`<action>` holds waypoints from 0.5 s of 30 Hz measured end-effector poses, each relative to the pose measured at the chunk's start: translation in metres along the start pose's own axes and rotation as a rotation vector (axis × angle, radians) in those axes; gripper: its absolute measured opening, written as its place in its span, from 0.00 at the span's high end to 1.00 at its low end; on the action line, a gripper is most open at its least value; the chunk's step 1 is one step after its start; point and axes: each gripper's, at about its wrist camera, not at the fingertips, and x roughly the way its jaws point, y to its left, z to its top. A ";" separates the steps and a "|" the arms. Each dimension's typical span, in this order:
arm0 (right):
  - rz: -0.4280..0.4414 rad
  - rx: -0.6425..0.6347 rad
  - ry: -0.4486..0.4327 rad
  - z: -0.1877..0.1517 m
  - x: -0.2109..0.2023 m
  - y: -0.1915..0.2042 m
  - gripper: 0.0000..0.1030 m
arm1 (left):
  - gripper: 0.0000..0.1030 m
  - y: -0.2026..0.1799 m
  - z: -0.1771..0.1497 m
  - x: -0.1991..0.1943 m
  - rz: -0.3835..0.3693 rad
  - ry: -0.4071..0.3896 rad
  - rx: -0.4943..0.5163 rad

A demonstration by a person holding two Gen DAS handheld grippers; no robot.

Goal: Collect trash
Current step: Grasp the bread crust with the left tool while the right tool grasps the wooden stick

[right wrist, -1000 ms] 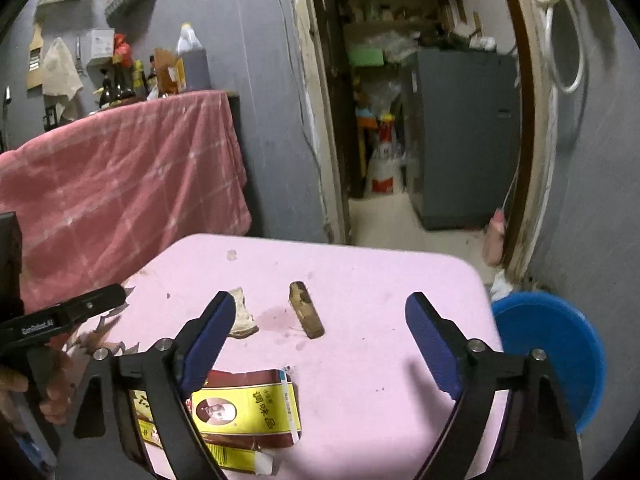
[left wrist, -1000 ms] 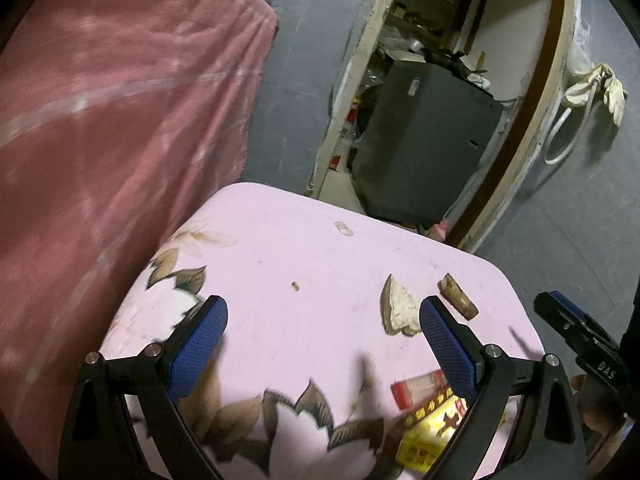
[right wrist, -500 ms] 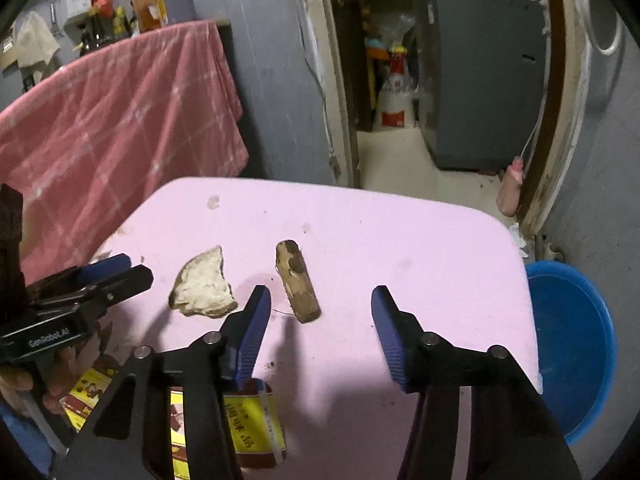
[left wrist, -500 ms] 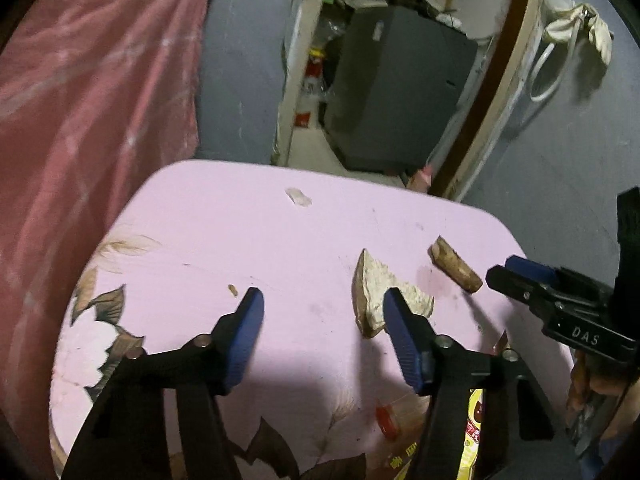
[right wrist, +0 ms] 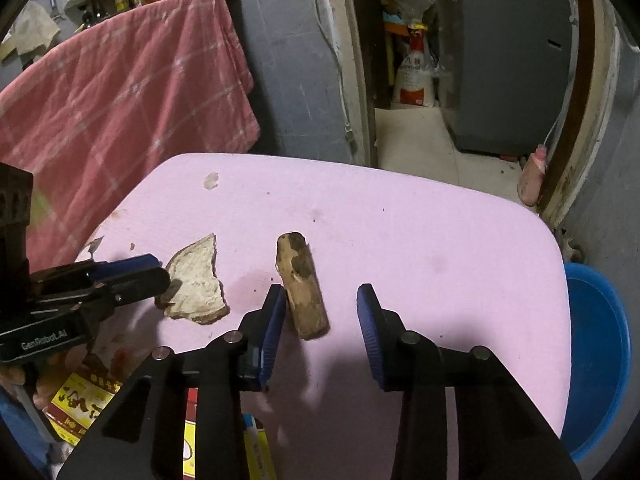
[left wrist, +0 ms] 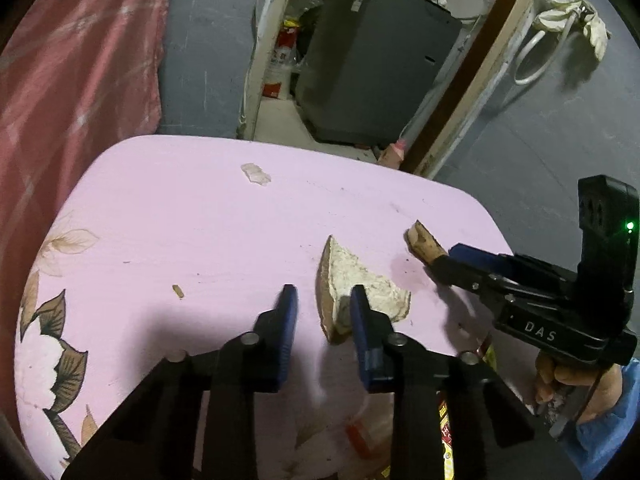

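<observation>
Two scraps are seen mid-frame on the pink desk (right wrist: 400, 240): one bread piece (right wrist: 196, 280) and one brown stick (right wrist: 300, 284). Two grippers have just been closing: left gripper (left wrist: 322, 306) narrow beside the bread, right gripper (right wrist: 322, 306) half-wide around the stick, neither gripped.

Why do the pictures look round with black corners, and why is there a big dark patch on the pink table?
Left wrist view: the fisheye lens bends the door frame and leaves black corners; the left gripper casts a dark shadow on the pink table, and its near jaw tip looks slightly blurred. Right wrist view: same round bending; the right gripper throws a shadow beneath itself.
</observation>
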 end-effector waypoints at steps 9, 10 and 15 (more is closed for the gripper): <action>0.010 -0.048 0.007 0.000 0.002 0.011 0.83 | 0.90 -0.018 0.001 0.008 0.032 0.016 0.064; 0.010 -0.049 0.009 0.000 0.002 0.011 0.83 | 0.90 -0.020 0.001 0.010 0.033 0.016 0.062; 0.012 -0.023 -0.012 0.000 -0.003 0.006 0.85 | 0.94 -0.016 0.000 0.008 0.023 0.001 0.038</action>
